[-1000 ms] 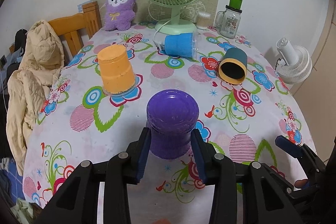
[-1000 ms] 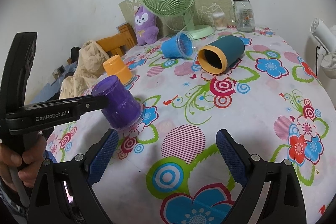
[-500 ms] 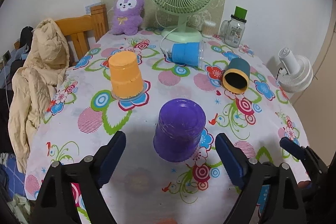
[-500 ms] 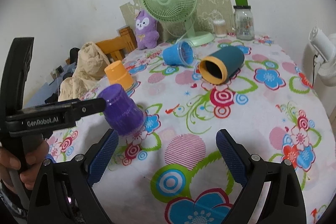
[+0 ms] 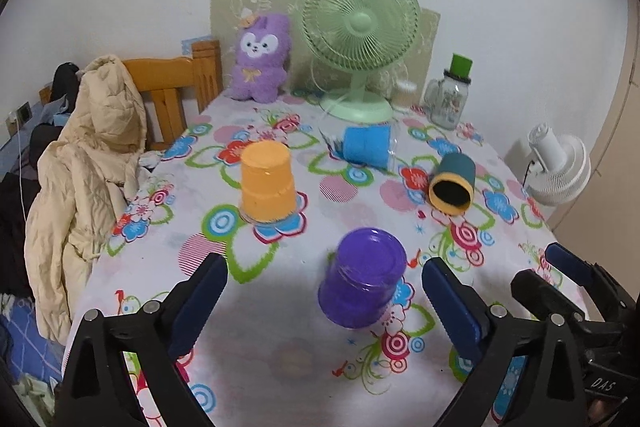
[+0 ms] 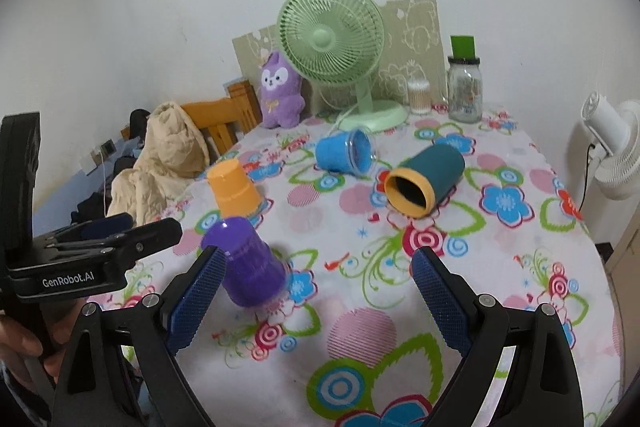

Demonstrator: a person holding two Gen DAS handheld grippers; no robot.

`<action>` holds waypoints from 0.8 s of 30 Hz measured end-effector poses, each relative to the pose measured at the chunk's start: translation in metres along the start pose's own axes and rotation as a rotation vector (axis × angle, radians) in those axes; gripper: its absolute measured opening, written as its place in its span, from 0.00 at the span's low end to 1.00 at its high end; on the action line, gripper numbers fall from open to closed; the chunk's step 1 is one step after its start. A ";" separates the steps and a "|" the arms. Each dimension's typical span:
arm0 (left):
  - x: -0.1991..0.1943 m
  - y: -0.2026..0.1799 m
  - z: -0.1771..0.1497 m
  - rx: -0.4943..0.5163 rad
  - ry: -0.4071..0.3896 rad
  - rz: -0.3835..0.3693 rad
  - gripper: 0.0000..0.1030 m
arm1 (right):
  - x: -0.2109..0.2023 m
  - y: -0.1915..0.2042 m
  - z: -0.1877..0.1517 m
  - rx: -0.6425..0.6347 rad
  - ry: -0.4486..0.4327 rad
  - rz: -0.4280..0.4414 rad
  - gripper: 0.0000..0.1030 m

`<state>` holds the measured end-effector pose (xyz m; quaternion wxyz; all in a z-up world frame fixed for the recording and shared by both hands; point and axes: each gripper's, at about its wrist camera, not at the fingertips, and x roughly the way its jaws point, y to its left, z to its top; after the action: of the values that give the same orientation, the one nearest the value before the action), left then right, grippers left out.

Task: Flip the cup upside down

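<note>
The purple plastic cup point(image 5: 366, 283) stands inverted between the wide-open, empty left gripper point(image 5: 324, 303). Only the right wrist view shows the right gripper point(image 6: 318, 301) spread, empty, the cup at 9 o'clock.

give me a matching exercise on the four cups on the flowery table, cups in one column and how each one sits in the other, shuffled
Cups:
1. purple cup
2. orange cup
3. blue cup
4. dark teal cup

States:
A. on its side, yellow-rimmed dark opening toward the cameras
B. upside down, nearest the left gripper, between its open fingers but untouched
C. on its side in front of the green fan
D. upside down, beyond the purple one, on the side toward the chair

Pairs: 1-B, 2-D, 3-C, 4-A
</note>
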<state>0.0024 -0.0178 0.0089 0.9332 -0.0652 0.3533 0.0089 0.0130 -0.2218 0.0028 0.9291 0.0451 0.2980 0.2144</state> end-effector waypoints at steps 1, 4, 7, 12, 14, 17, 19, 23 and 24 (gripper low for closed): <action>-0.002 0.003 0.001 -0.011 -0.007 -0.005 0.97 | -0.001 0.003 0.002 -0.005 -0.005 0.001 0.93; -0.007 0.013 0.002 -0.042 -0.027 -0.020 0.98 | -0.004 0.016 0.008 -0.033 -0.019 0.002 0.93; -0.011 0.020 0.003 -0.053 -0.043 -0.034 0.99 | -0.007 0.030 0.013 -0.070 -0.033 -0.003 0.93; -0.020 0.028 0.003 -0.063 -0.074 -0.053 0.99 | -0.011 0.046 0.017 -0.108 -0.047 -0.008 0.93; -0.024 0.030 0.003 -0.062 -0.089 -0.056 1.00 | -0.013 0.051 0.019 -0.117 -0.053 -0.010 0.93; -0.028 0.035 0.002 -0.062 -0.105 -0.055 1.00 | -0.013 0.055 0.020 -0.122 -0.056 -0.012 0.93; -0.030 0.038 0.001 -0.065 -0.109 -0.059 1.00 | -0.014 0.058 0.019 -0.124 -0.057 -0.013 0.93; -0.031 0.040 0.001 -0.064 -0.110 -0.059 1.00 | -0.014 0.061 0.018 -0.127 -0.057 -0.013 0.93; -0.032 0.041 0.000 -0.064 -0.111 -0.058 1.00 | -0.014 0.061 0.018 -0.127 -0.056 -0.014 0.93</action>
<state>-0.0239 0.0236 0.0256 0.9487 -0.1044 0.2986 -0.0033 -0.0094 -0.1717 0.0379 0.9395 -0.0099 0.2581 0.2252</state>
